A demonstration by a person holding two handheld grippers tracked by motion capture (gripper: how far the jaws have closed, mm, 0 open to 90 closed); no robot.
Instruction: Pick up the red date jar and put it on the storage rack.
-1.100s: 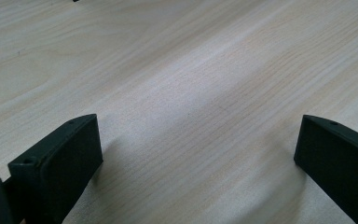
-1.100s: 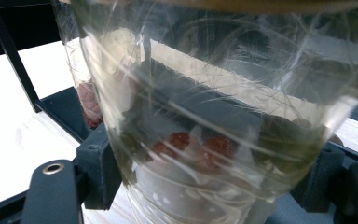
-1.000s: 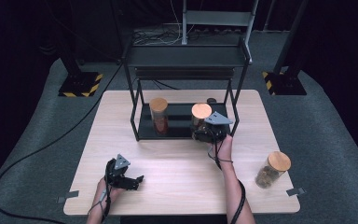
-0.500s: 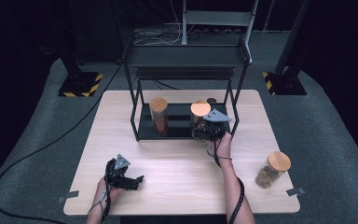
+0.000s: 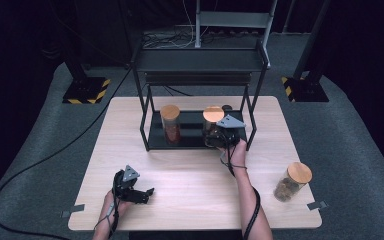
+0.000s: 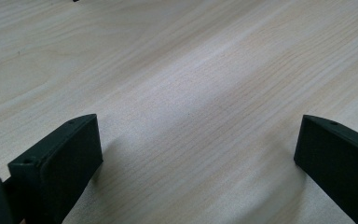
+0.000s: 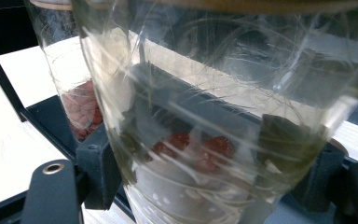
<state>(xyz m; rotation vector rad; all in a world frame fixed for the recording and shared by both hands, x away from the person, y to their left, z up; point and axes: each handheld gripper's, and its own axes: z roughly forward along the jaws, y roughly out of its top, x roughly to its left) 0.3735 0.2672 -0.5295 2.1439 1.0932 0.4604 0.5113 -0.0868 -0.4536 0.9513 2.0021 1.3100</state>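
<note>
The right claw [image 5: 219, 136] is clamped around a glass jar [image 5: 212, 125] with a cork lid, standing at the right end of the black shelf [image 5: 192, 142] on the table [image 5: 195, 175], its jaws pressing either side. The left claw [image 5: 142, 192] rests wide open over bare tabletop, well apart from the shelf.

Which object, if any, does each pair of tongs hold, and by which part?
The right tongs clamp the clear glass jar with a cork lid by its lower body. The left tongs stand open above the wooden table, holding nothing.

rack posts [image 5: 250, 107] flanking shelf opening
</note>
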